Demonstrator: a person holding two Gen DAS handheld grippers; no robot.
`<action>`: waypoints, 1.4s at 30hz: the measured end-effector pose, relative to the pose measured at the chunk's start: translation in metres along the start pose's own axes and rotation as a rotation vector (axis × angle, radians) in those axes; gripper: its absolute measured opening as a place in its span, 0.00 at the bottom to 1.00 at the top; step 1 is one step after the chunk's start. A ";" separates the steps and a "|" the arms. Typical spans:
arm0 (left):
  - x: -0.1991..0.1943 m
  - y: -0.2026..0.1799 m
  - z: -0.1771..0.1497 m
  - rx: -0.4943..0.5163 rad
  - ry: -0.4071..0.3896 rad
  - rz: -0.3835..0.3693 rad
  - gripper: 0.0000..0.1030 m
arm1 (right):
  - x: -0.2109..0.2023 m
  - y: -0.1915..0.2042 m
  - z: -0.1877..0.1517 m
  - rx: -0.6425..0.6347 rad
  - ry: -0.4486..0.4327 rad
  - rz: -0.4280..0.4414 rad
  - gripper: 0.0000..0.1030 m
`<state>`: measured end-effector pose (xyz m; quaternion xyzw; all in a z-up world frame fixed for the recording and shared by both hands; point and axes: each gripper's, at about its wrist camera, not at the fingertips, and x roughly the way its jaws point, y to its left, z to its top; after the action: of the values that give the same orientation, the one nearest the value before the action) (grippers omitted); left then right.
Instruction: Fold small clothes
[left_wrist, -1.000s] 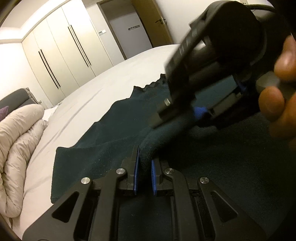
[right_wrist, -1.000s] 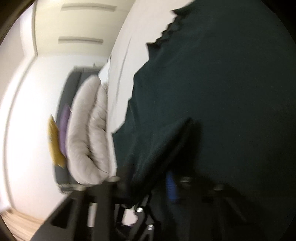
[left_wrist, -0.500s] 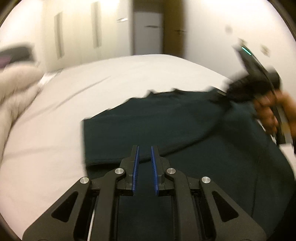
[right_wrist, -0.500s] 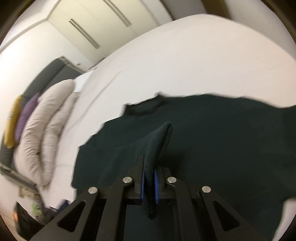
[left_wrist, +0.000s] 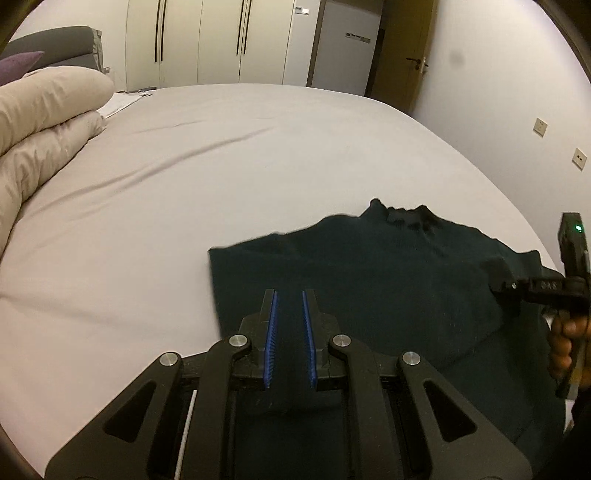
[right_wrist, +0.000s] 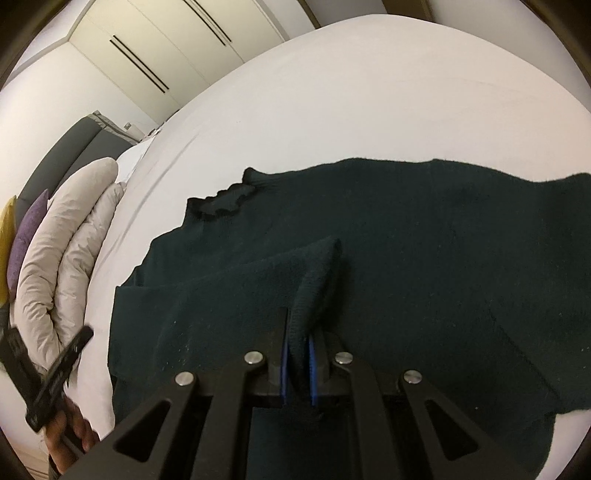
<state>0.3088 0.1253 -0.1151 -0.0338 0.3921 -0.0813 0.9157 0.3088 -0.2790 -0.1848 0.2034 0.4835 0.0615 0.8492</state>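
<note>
Lying spread on the pale bed (left_wrist: 229, 155): dark green sweater (left_wrist: 388, 273), collar toward the far side. Pinching a raised fold of its sleeve between nearly closed pads: right gripper (right_wrist: 297, 363), angling steeply down. Hovering just above the near hem, narrowly parted with nothing between the pads: left gripper (left_wrist: 289, 325), tilting downward. Gripping the right handle: a hand (left_wrist: 567, 343).
</note>
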 end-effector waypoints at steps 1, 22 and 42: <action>0.007 -0.003 0.005 0.009 0.010 -0.002 0.12 | 0.000 0.000 0.000 0.001 -0.003 -0.002 0.09; 0.025 0.025 0.008 -0.030 0.094 -0.012 0.12 | 0.007 -0.008 -0.005 0.022 -0.037 0.007 0.09; 0.063 -0.008 -0.030 0.190 0.133 0.151 0.15 | -0.051 -0.018 -0.016 0.145 -0.169 0.008 0.34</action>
<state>0.3284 0.1067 -0.1798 0.0884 0.4437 -0.0510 0.8904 0.2668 -0.3056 -0.1588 0.2705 0.4125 0.0123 0.8698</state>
